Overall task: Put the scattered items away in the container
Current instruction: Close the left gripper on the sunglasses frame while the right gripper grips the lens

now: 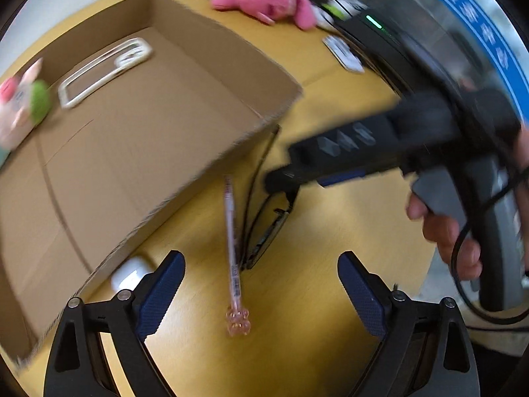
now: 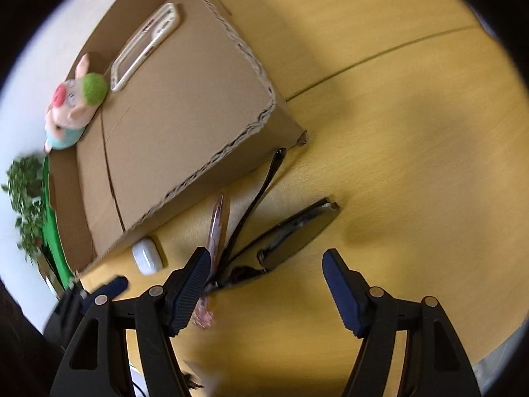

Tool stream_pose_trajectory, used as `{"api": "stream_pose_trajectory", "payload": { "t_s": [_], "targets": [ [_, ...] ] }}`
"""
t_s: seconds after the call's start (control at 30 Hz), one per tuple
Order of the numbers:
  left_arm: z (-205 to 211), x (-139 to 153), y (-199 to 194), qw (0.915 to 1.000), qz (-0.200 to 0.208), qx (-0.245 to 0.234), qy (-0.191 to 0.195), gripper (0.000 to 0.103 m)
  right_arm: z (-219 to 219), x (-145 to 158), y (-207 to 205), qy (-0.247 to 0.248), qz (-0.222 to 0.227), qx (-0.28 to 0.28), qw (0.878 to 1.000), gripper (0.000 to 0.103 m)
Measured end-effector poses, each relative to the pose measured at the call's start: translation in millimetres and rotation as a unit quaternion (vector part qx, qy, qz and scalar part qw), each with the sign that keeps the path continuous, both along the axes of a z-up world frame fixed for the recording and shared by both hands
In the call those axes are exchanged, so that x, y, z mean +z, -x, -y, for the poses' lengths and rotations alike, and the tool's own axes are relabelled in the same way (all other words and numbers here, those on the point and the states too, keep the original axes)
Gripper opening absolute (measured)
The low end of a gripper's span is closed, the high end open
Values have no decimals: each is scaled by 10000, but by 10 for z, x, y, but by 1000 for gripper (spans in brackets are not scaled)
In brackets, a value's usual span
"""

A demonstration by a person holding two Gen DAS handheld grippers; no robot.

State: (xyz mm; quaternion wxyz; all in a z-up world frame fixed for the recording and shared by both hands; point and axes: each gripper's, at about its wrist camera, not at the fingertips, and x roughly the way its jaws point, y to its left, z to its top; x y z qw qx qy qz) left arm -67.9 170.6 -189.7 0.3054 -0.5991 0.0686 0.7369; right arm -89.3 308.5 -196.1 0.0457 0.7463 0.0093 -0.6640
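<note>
Both grippers spread, empty: left (image 1: 261, 284) over pen (image 1: 231, 248), right (image 2: 267, 284) over sunglasses (image 2: 291, 238); box (image 1: 198, 172) adjacent for drop-in.

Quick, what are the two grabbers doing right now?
Left gripper: open, holding nothing, above the pink pen.
Right gripper: open, holding nothing, over the black sunglasses.

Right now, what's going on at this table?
A person is tidying loose items into a cardboard box, which already holds a pig plush and a clear phone case. Both the left hand-held gripper and the right hand-held gripper are open, the right over the sunglasses. A pink pen and white earbud case lie beside the box.
</note>
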Motion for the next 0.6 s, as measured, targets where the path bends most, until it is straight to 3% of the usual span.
{"api": "stream_pose_trajectory", "payload": {
  "t_s": [0.13, 0.23, 0.3, 0.33, 0.43, 0.6],
  "targets": [
    [-124, -229, -15, 9992, 177, -272, 212, 78, -14, -168, 58, -136, 83, -316, 9994, 70],
    [-195, -327, -20, 9987, 295, -356, 220, 68, -2, -248, 87, -269, 75, -329, 9991, 60],
    [-236, -377, -19, 9985, 341, -363, 226, 62, 35, -249, 106, -327, 9, -277, 9991, 60],
    [-251, -396, -19, 9984, 359, -370, 229, 59, 45, -246, 114, -360, -22, -260, 9990, 56],
    [-329, -484, -34, 9975, 385, -470, 353, 50, 63, -230, 131, -513, -130, -163, 9985, 33],
    [-460, -569, -95, 9959, 397, -695, 416, 44, -15, -211, 134, -326, -66, -240, 9992, 26]
  ]
}}
